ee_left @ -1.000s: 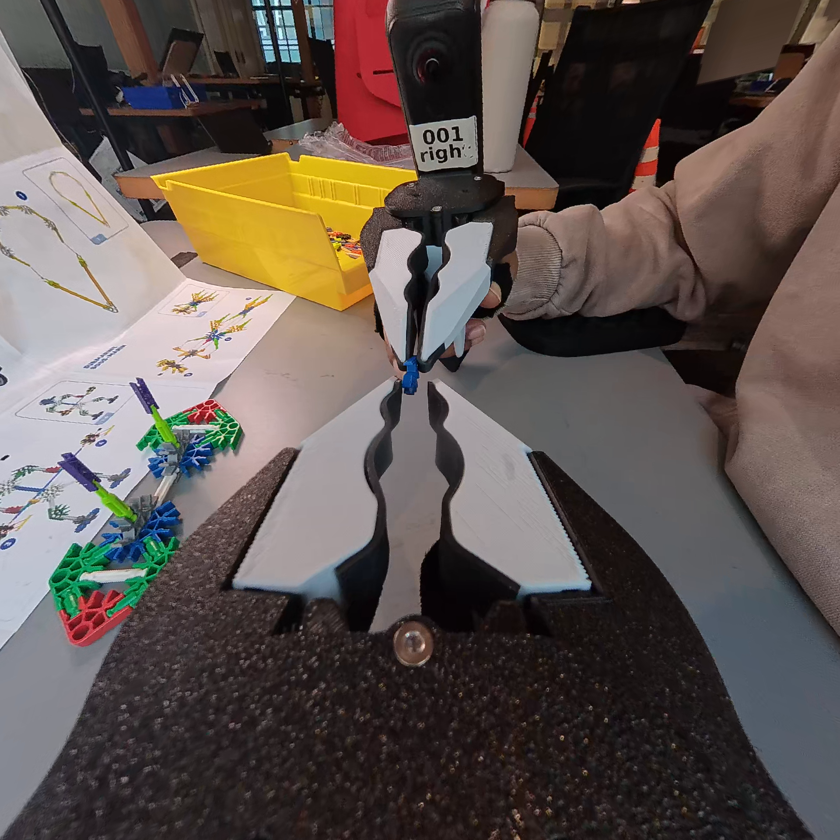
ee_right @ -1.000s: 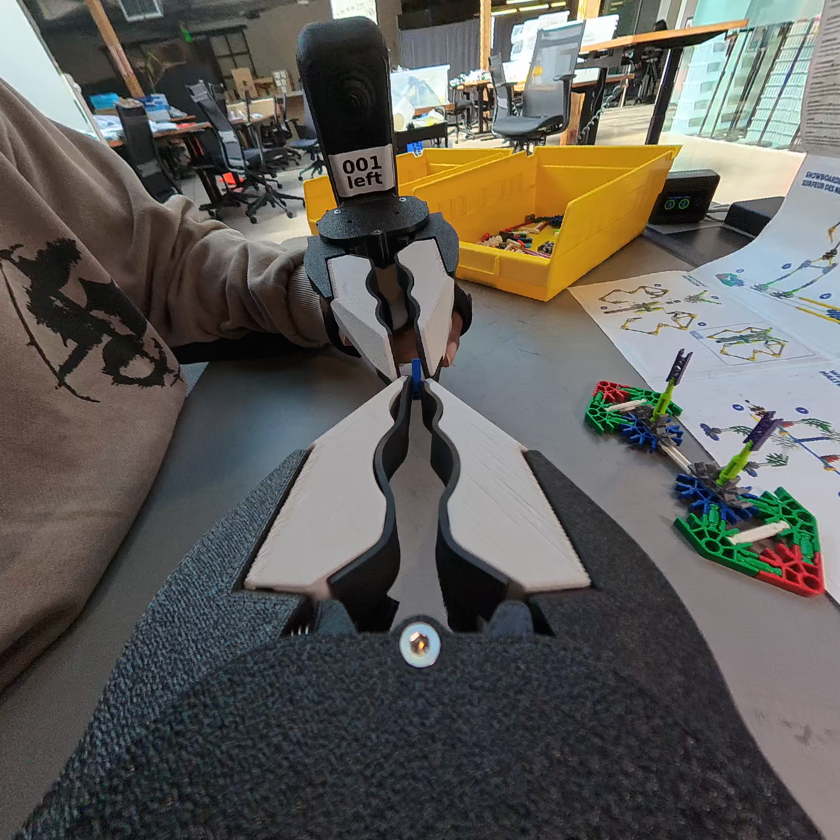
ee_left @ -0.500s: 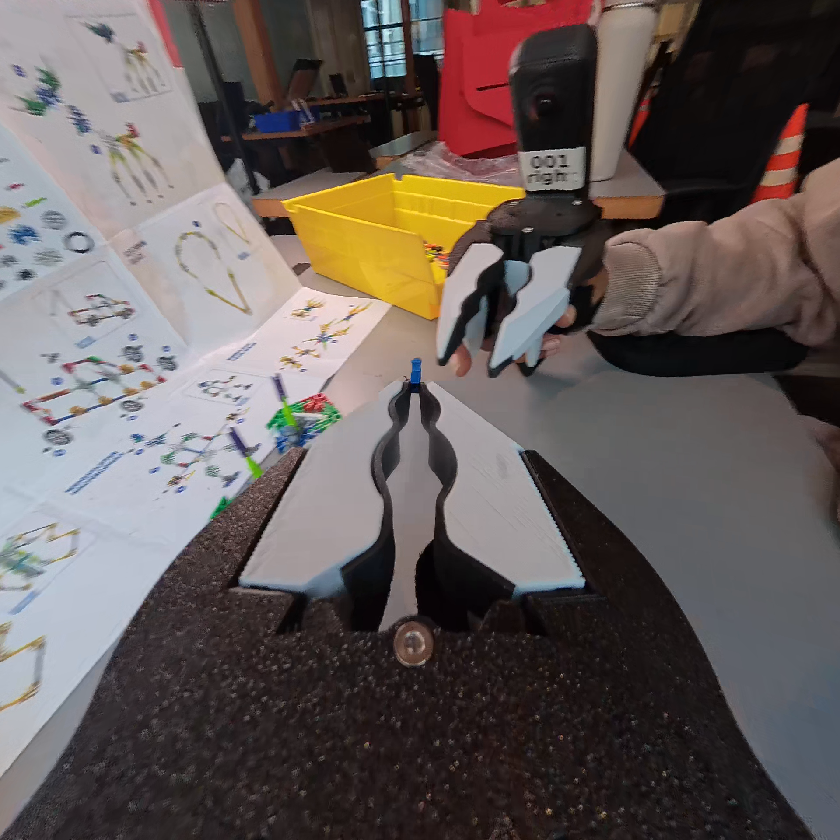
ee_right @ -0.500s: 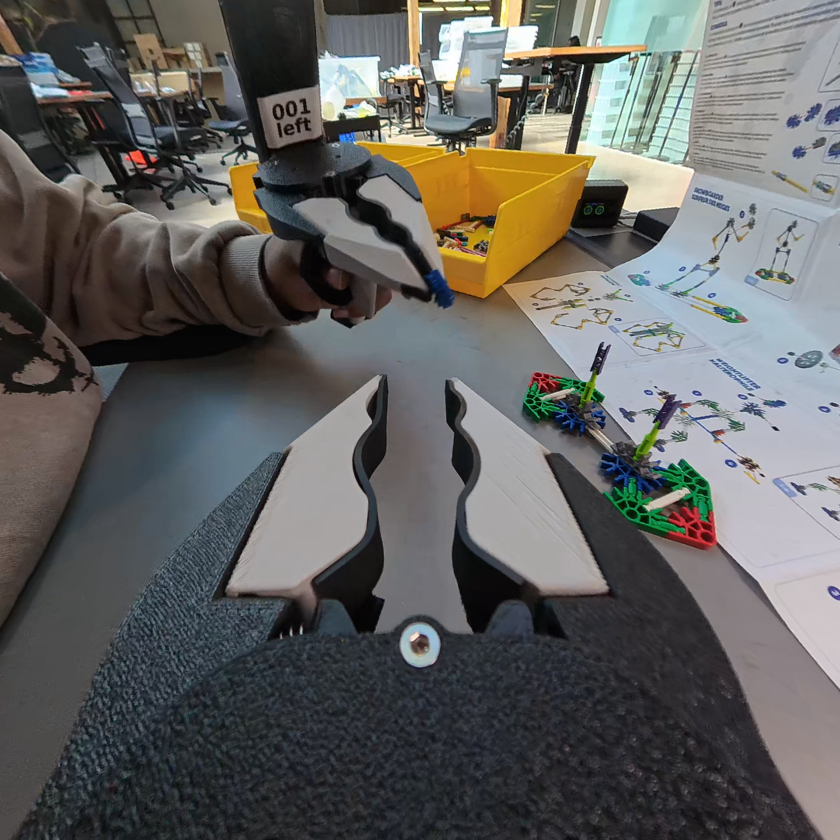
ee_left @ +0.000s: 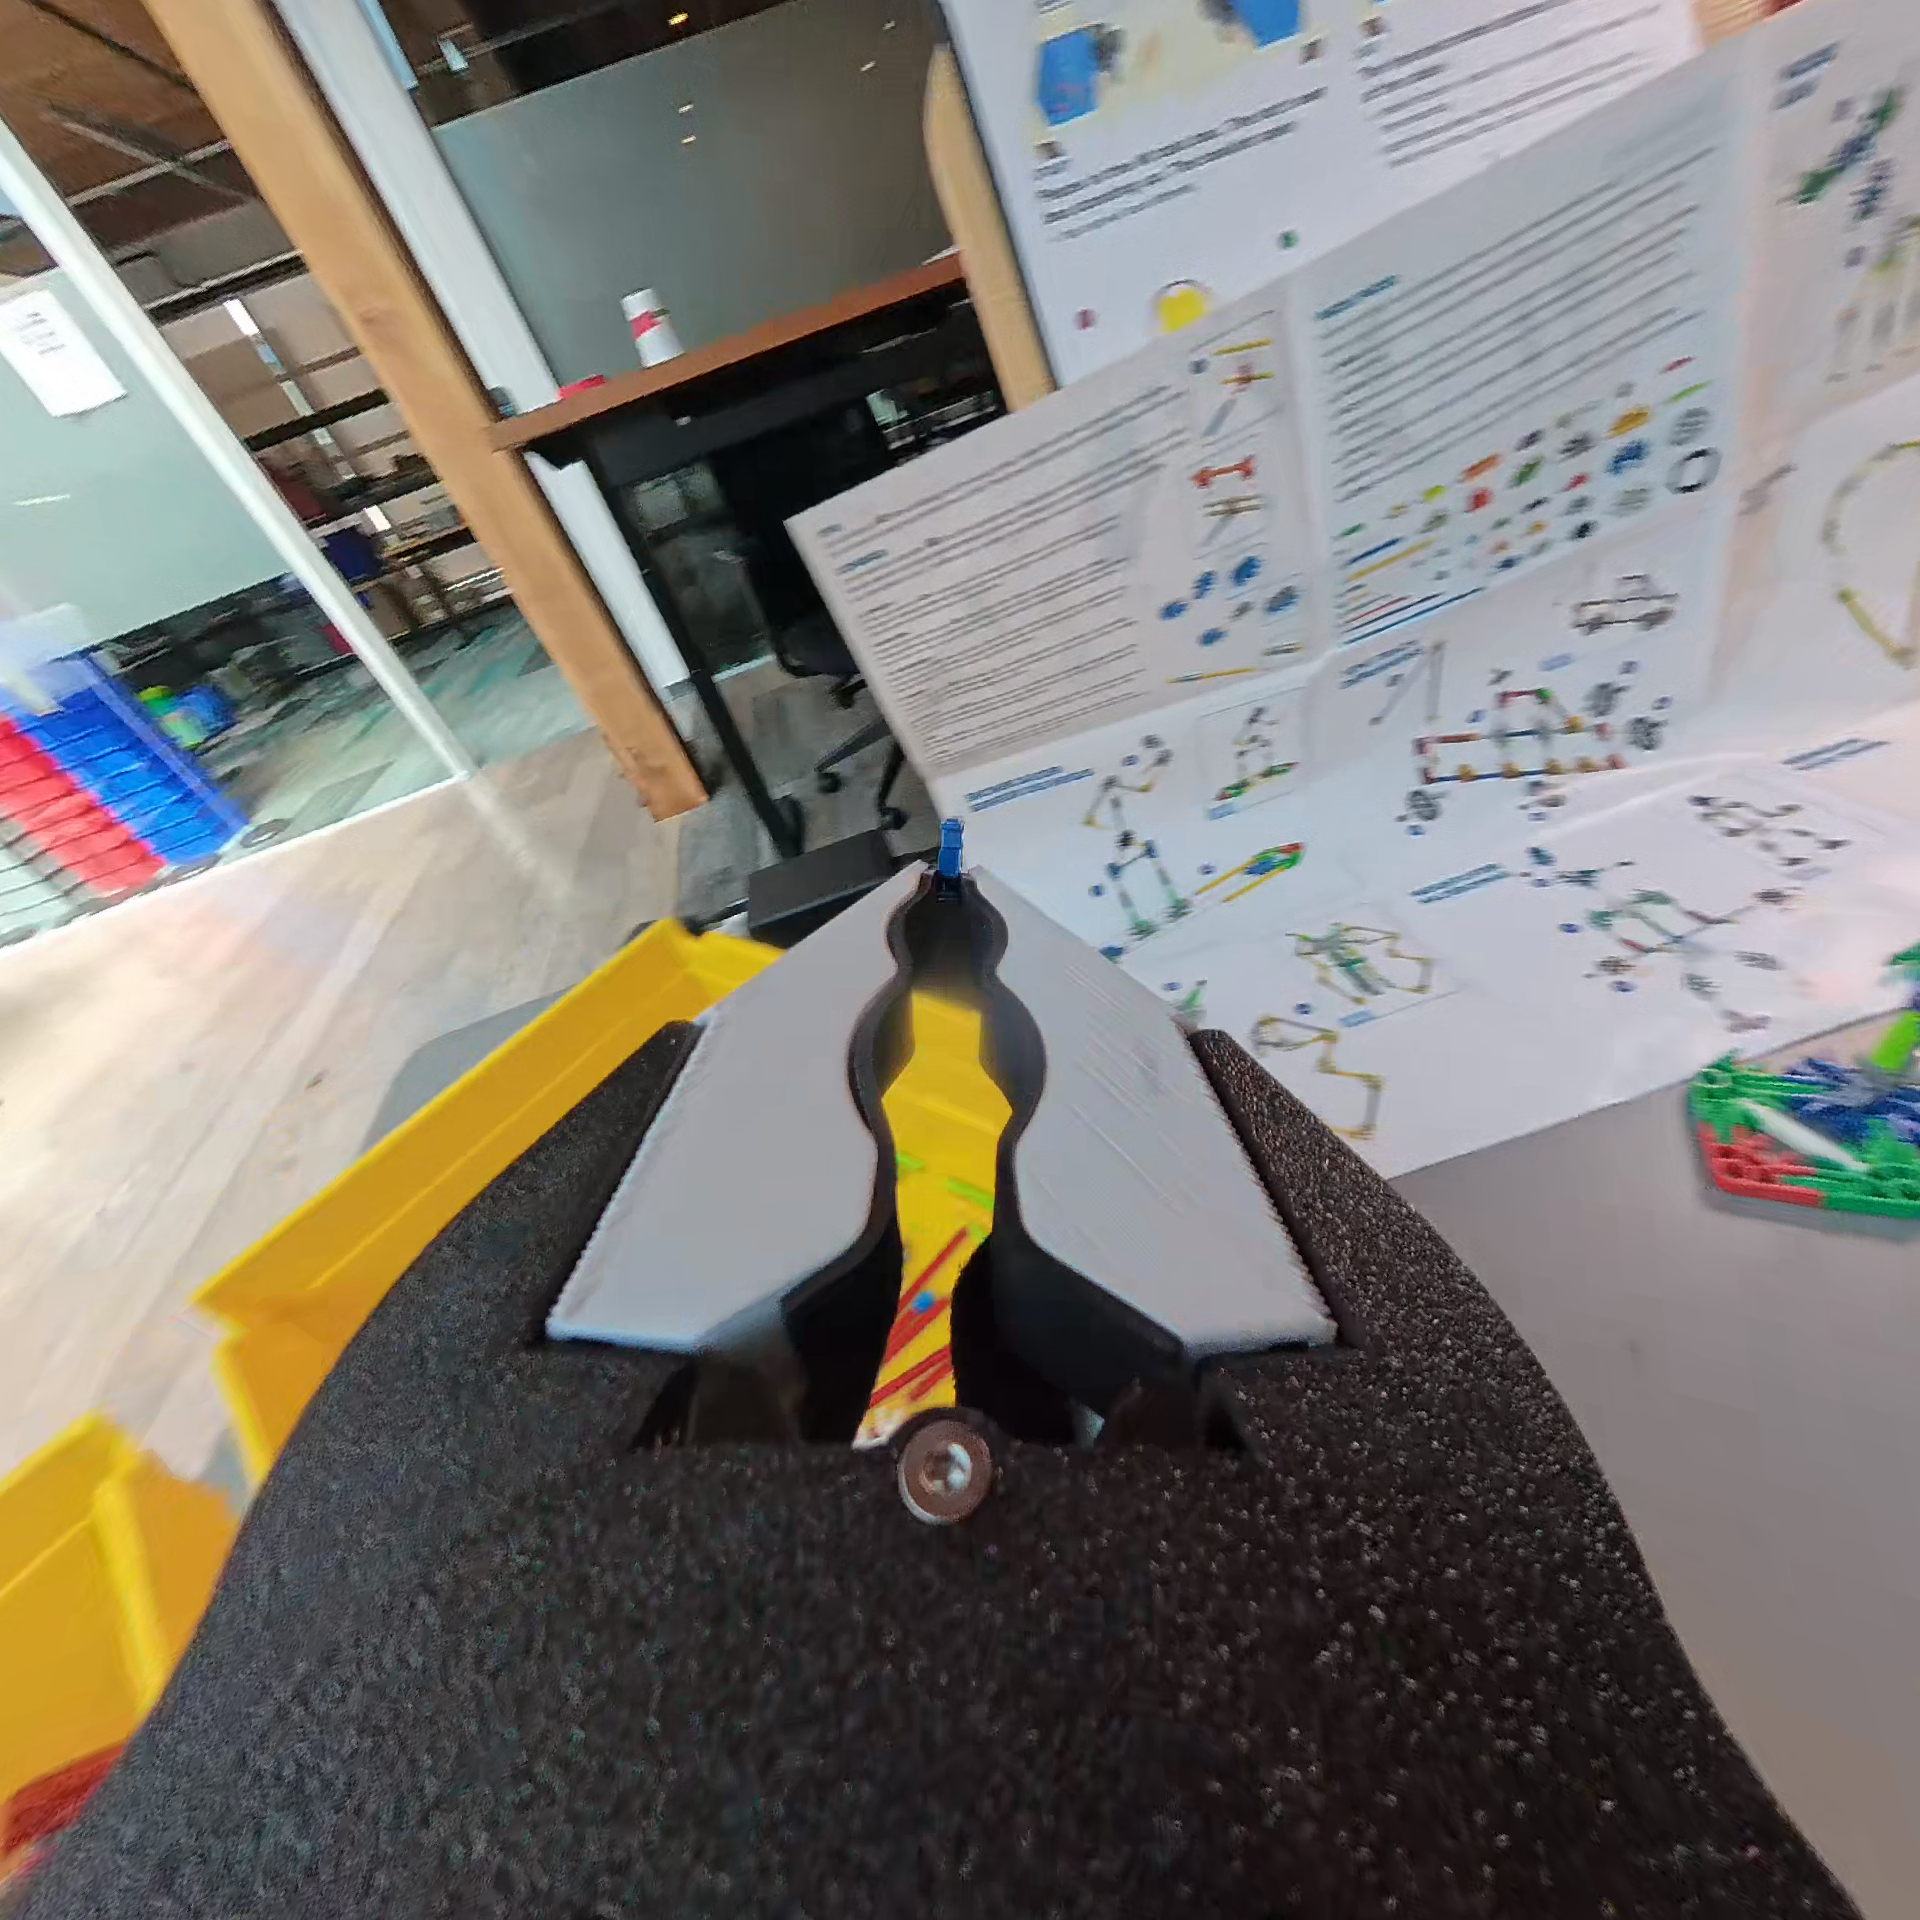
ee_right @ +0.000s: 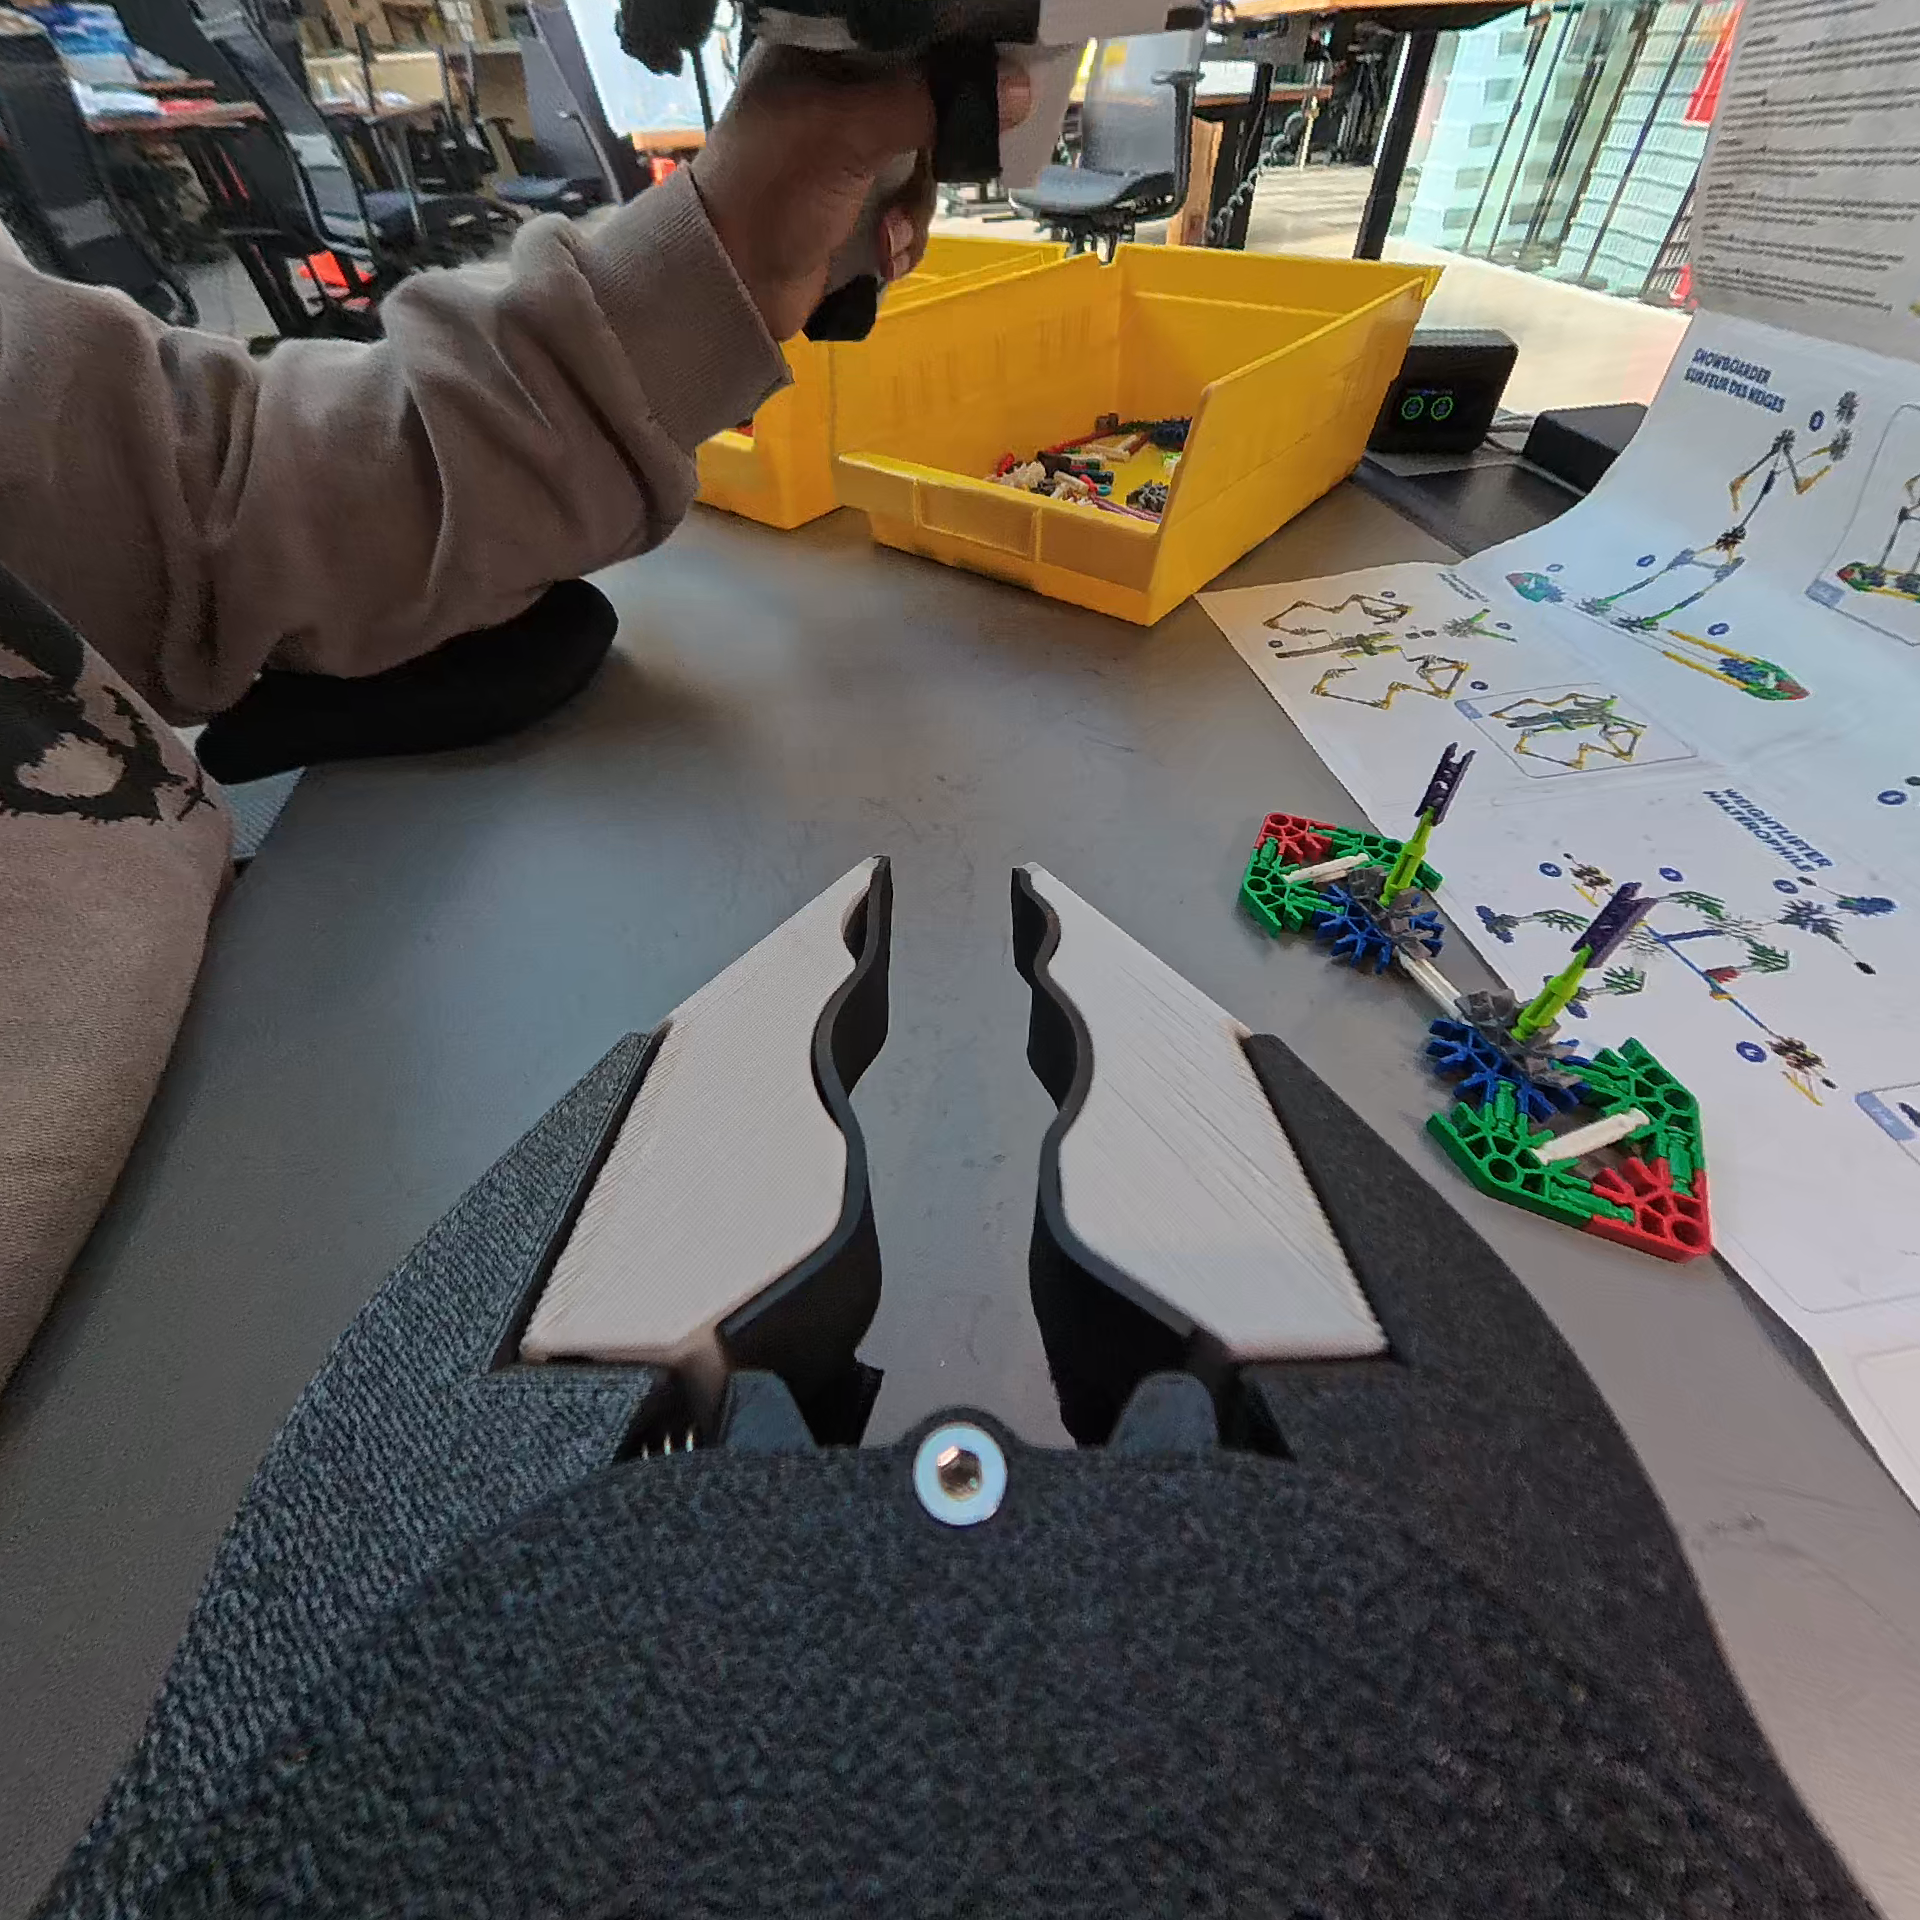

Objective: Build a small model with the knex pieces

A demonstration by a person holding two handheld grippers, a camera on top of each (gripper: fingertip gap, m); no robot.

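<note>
My left gripper (ee_left: 948, 883) is shut on a small blue piece (ee_left: 949, 844) that sticks out past its tips. It is raised over a yellow bin (ee_left: 499, 1101) with loose coloured rods inside. My right gripper (ee_right: 951, 883) is open and empty, low over the grey table (ee_right: 831, 727). A built model of green, red and blue connectors (ee_right: 1475, 1018) lies to its right, partly on the instruction sheet (ee_right: 1662, 727); it also shows in the left wrist view (ee_left: 1829, 1143). The hand (ee_right: 831, 177) holding the left gripper is at the top of the right wrist view.
Two yellow bins (ee_right: 1122, 416) with loose parts stand at the back of the table. A folded instruction sheet (ee_left: 1455, 520) stands upright behind. A black box (ee_right: 1449, 390) sits beyond the bins. A sleeve (ee_right: 364, 468) rests at the left. Across from one pair of fingers to the other is roughly 35 cm.
The blue piece passed from both grippers to my left one. My right gripper opened and let go. My left gripper lifted and swung left, over the yellow bin.
</note>
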